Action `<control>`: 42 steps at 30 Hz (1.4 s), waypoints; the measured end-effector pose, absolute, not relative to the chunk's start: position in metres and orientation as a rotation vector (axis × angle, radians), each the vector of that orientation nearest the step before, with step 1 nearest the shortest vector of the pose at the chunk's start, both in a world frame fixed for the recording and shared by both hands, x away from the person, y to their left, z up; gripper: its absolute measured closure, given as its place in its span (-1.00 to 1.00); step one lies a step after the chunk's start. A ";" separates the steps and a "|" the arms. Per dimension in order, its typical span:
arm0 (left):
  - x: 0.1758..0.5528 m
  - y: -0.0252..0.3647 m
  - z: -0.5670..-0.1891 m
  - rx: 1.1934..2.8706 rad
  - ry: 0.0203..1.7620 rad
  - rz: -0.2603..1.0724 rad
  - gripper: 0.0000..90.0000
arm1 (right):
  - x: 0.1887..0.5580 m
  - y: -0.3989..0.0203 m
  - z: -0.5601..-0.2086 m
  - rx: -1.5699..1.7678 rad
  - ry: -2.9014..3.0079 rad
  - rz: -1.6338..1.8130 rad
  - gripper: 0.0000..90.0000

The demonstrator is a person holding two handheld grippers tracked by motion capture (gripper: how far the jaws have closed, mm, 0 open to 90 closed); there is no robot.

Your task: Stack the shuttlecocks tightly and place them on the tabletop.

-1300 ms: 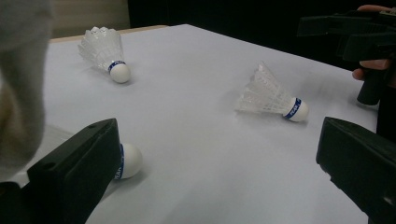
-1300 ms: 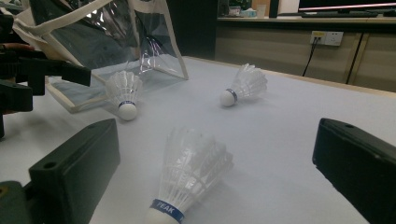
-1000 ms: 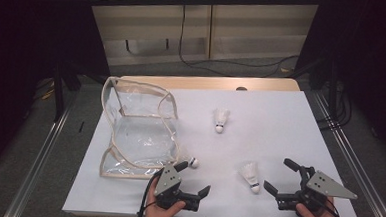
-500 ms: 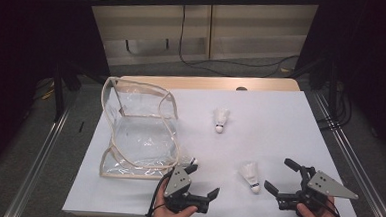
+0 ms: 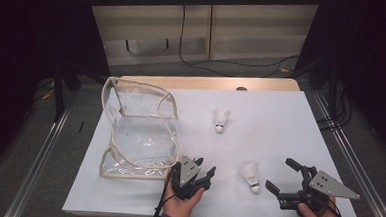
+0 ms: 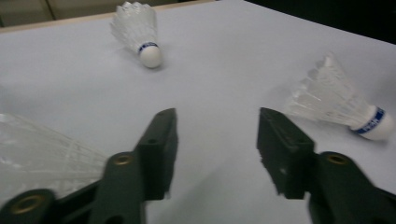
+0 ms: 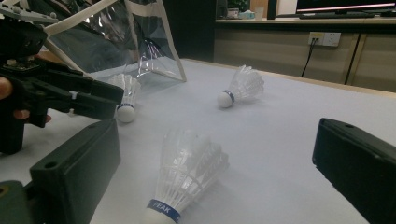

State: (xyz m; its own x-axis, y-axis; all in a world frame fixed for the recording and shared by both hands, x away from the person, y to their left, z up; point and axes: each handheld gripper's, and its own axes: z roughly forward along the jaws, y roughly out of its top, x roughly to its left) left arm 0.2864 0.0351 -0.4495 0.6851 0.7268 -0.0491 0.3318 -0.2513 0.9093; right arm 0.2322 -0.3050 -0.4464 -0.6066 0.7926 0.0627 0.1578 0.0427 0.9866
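Observation:
Three white shuttlecocks lie on the white table [image 5: 280, 123]. One is far out at the middle [image 5: 221, 120] [image 6: 140, 35] [image 7: 240, 88]. A second [image 5: 250, 175] [image 7: 187, 172] lies just ahead of my right gripper [image 5: 279, 174] [image 7: 217, 135], which is open and not touching it. The third [image 6: 42, 154] [image 7: 125, 100] lies beside my left gripper [image 5: 205, 166] [image 6: 217, 121], to the left of its jaws. Those jaws have just been closing and stand partly open with nothing between them.
A clear plastic bag [image 5: 139, 131] with beige trim stands open at the table's left, close behind the left gripper. The table's front edge runs just below both hands. Metal rails flank the table on both sides.
The left gripper has slid to the right, away from the bag's corner, and its jaws have narrowed on nothing. It now covers the shuttlecock by the bag in the high view. The right gripper has stayed put.

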 end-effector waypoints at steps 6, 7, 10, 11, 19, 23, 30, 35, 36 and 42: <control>0.288 0.029 -0.450 1.867 0.902 0.566 0.83 | 0.232 -0.304 -0.446 0.955 1.813 1.605 -0.99; 0.288 0.029 -0.451 1.872 0.908 0.589 0.90 | 0.232 -0.304 -0.446 0.955 1.813 1.605 -0.99; 0.288 0.029 -0.450 1.881 0.917 0.601 1.00 | 0.232 -0.304 -0.446 0.948 1.812 1.608 -0.99; 0.288 0.029 -0.450 1.891 0.925 0.621 1.00 | 0.232 -0.304 -0.446 0.948 1.814 1.607 -0.99; 0.289 0.029 -0.452 1.912 0.947 0.728 1.00 | 0.232 -0.304 -0.445 0.945 1.811 1.610 -0.99; 0.290 0.029 -0.452 1.926 0.945 0.739 1.00 | 0.232 -0.304 -0.446 0.953 1.809 1.612 -0.99; 0.289 0.027 -0.451 1.911 0.939 0.659 1.00 | 0.232 -0.304 -0.446 0.951 1.813 1.609 -0.99; 0.288 0.016 -0.452 1.938 0.913 0.599 1.00 | 0.233 -0.303 -0.446 0.947 1.816 1.607 -0.99; 0.290 0.016 -0.451 1.928 0.922 0.587 1.00 | 0.233 -0.303 -0.446 0.949 1.817 1.607 -0.99; 0.300 0.011 -0.452 1.947 0.936 0.538 1.00 | 0.233 -0.304 -0.446 0.959 1.810 1.612 -0.99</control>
State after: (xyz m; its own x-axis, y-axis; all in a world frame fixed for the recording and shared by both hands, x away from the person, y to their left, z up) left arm 0.2996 0.0114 -0.4524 0.6214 0.7835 0.0072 0.4001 -0.3252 0.8568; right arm 0.2328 -0.3040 -0.4462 -0.6085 0.7906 0.0690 0.1599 0.0370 0.9864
